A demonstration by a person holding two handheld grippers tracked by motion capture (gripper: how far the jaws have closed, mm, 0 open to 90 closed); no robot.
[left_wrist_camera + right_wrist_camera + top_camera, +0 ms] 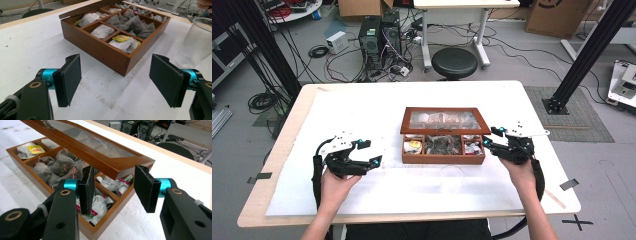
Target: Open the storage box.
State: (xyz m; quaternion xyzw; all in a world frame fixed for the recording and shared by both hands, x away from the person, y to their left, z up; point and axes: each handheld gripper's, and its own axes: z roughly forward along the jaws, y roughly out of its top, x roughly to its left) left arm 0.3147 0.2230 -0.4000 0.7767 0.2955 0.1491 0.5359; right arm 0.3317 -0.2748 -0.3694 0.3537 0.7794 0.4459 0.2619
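A wooden tea box (443,145) is sitting mid-table on the white sheet (362,115), its glass lid (444,120) propped open toward the far side. The right gripper (488,138) is hovering at the box's right end; in the right gripper view its jaws are standing partly apart, straddling the box's near corner just under the lid's edge, gripping nothing. Foil-wrapped tea bags (107,188) are lying in the compartment directly beneath those jaws, with dark pyramid bags (60,167) in the middle compartments and a yellow-tagged bag (31,149) at the far end. The left gripper (368,152) is resting near the box's left side, apart from it, its jaws spread wide and holding nothing. A clear plastic cup (196,45) is standing just in front of the box, between the two hands. The open lid is overhanging the rear compartments, partly covering them
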